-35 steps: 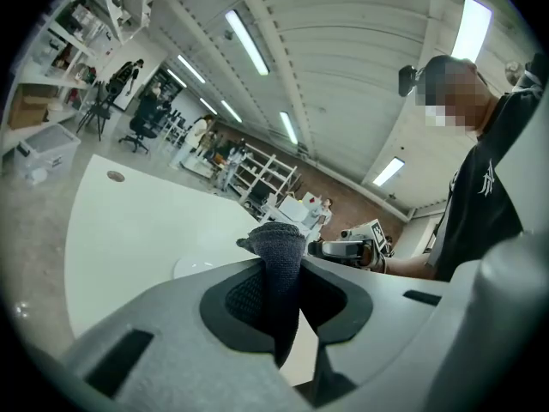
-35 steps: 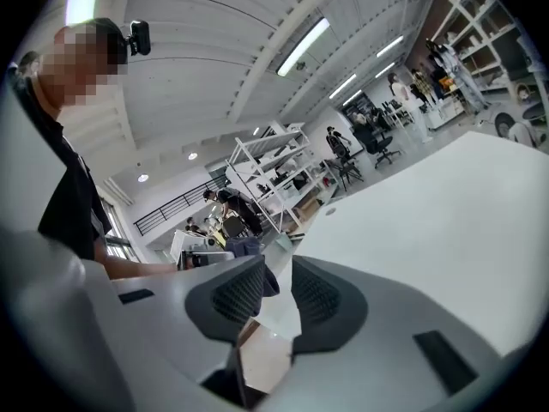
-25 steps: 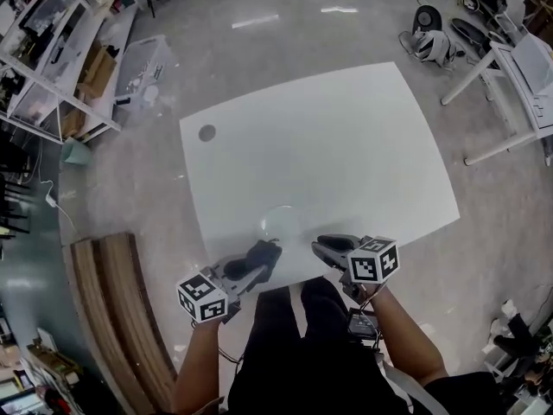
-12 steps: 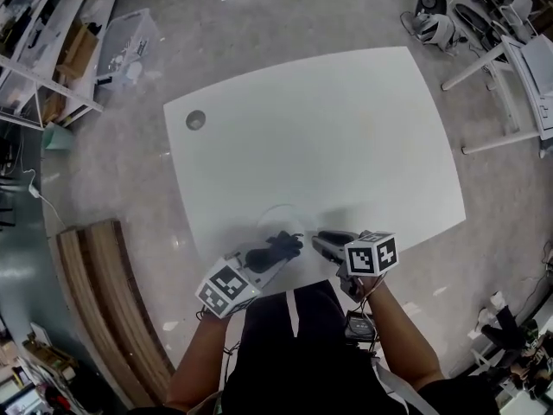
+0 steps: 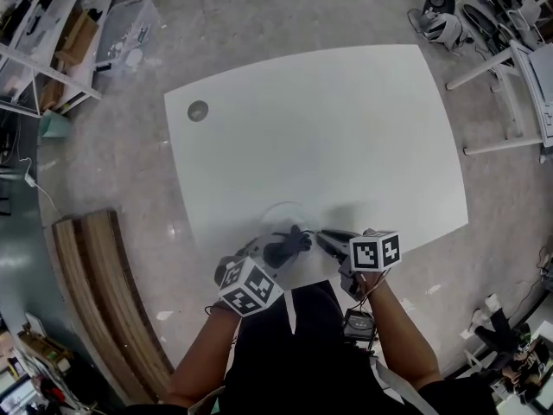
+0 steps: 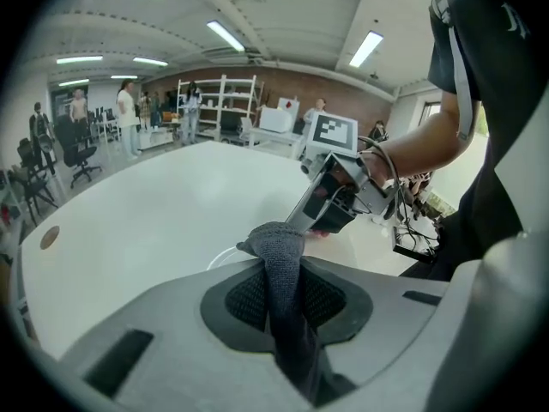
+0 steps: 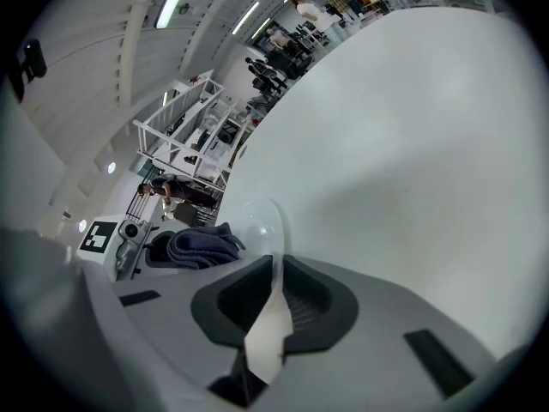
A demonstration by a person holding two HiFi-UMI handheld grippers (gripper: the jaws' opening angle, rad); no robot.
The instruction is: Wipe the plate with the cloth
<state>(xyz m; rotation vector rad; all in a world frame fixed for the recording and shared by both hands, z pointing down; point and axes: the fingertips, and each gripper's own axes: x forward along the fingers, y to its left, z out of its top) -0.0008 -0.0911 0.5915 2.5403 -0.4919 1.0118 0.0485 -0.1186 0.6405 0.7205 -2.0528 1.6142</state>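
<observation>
A clear plate [image 5: 278, 218] sits over the near edge of the white table [image 5: 346, 128]. My right gripper [image 5: 321, 237] is shut on the plate's rim; in the right gripper view the plate [image 7: 261, 223] stands edge-on between the jaws of that gripper [image 7: 274, 288]. My left gripper [image 5: 291, 244] is shut on a dark grey cloth [image 5: 288, 245], which lies at the plate's near side. The cloth [image 6: 279, 251] sticks up between the jaws of the left gripper [image 6: 279, 273], close to the right gripper [image 6: 336, 191]. Whether cloth and plate touch I cannot tell.
A grey round cap [image 5: 198, 110] is set in the table's far left corner. A wooden bench [image 5: 95, 292] runs along the floor at the left. Shelving [image 5: 52, 33] stands at far left, and white desk legs [image 5: 505, 85] at far right.
My left gripper has swung right and forward with the cloth, from the table's edge up to the plate and the right gripper. The right gripper has barely moved.
</observation>
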